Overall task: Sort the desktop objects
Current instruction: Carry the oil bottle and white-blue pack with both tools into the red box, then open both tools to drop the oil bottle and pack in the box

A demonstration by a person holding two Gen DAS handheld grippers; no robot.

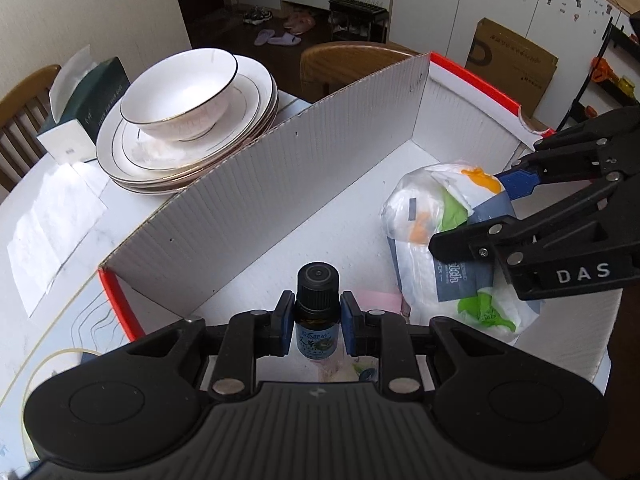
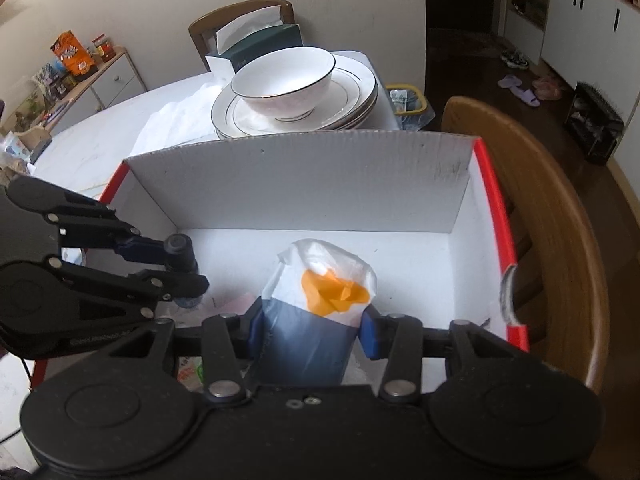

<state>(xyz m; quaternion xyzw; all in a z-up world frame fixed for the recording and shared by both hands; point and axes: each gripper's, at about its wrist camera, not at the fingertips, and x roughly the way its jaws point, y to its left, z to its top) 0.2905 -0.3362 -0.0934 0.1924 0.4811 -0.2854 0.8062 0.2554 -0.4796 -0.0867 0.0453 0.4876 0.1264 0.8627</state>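
The left gripper (image 1: 318, 326) is clamped on a small dark dropper bottle (image 1: 317, 304), its blue pads pressing the bottle's sides just below the ribbed black cap. The bottle stands upright between the fingers, its label facing the camera, above the near part of a white cardboard box (image 1: 280, 168) with red outer edges. From the right wrist camera the same bottle (image 2: 182, 258) shows at the box's left side, pinched by the left gripper (image 2: 182, 268) and held over some pale pink and printed papers lying on the box floor.

The right gripper (image 2: 314, 330) is closed on a soft plastic packet (image 2: 320, 304), white at the top with an orange patch and dark blue lower down; its blue pads press in on the packet's two sides. In the left wrist view this packet (image 1: 448, 240) shows green and orange patches through crinkled clear wrap and sits at the right side of the box, with the right gripper (image 1: 468, 216) reaching in from the right.

Beyond the box's far wall, on the white table (image 1: 60, 208), a white bowl (image 1: 180, 92) with a thin dark rim sits on a stack of plates (image 1: 248, 128). A dark green tissue box (image 1: 84, 108) stands just left of them. Wooden chairs (image 2: 560, 220) stand around the table.
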